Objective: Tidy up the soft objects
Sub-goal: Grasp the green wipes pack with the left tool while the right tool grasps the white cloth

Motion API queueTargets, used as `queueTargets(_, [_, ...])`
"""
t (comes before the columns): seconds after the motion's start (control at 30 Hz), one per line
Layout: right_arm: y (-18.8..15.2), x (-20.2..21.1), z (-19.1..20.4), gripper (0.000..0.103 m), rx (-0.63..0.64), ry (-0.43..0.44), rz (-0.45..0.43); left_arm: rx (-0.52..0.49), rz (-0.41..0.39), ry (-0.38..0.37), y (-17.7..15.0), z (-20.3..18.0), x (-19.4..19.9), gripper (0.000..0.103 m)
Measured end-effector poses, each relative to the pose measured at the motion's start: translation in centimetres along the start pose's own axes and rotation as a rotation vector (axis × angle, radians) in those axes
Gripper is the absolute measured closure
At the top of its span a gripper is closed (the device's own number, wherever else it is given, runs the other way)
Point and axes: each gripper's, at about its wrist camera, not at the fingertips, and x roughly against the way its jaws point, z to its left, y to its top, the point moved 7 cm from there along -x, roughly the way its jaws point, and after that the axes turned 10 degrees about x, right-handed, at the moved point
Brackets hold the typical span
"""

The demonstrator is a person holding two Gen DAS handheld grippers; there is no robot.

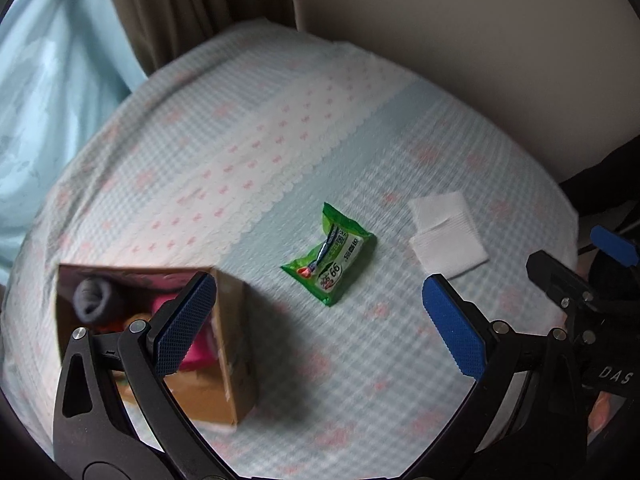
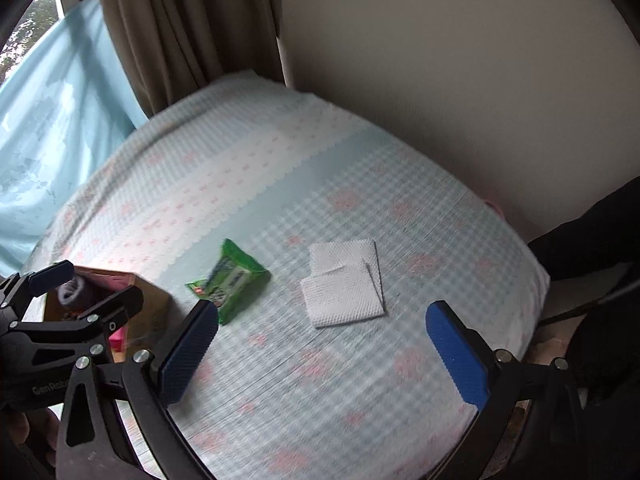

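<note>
A green wipes packet (image 1: 330, 254) lies on the checked bedsheet (image 1: 280, 152); it also shows in the right wrist view (image 2: 230, 282). A folded white cloth (image 1: 446, 234) lies to its right, also in the right wrist view (image 2: 346, 284). A brown cardboard box (image 1: 224, 344) at the left holds a grey sock (image 1: 94, 296) and pink items. My left gripper (image 1: 320, 324) is open and empty above the sheet, near the box. My right gripper (image 2: 322, 354) is open and empty, just short of the white cloth.
A beige wall (image 2: 440, 60) runs behind the bed. A brown curtain (image 2: 192, 24) and a pale blue curtain (image 2: 60, 120) hang at the back left. The bed's right edge (image 2: 532, 304) drops off near a dark object.
</note>
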Motion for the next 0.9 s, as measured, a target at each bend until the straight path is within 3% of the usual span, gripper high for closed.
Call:
queueTargets(0.33, [-1.9, -12.3, -2.7, 0.0, 0.021, 0.027, 0.062, -0.215, 0.08, 0.098, -1.6, -2.6, -12.7, 0.0])
queueTargets(0.47, [-2.8, -15.8, -3.4, 0.0, 0.034, 0.044, 0.076, -0.261, 0.091, 0.133, -2.1, -3.0, -16.1, 0.001])
queueTargets(0.77, [-4.2, -19.9, -3.6, 0.0, 0.084, 0.039, 0.124, -0.267, 0.152, 0.106, -3.3, -3.5, -20.3, 0.007])
queueTargets(0.9, [-4.3, -19.9, -2.4, 0.017, 0.169, 0.02, 0.123, -0.247, 0.157, 0.081, -3.2, -3.3, -20.7, 0.015])
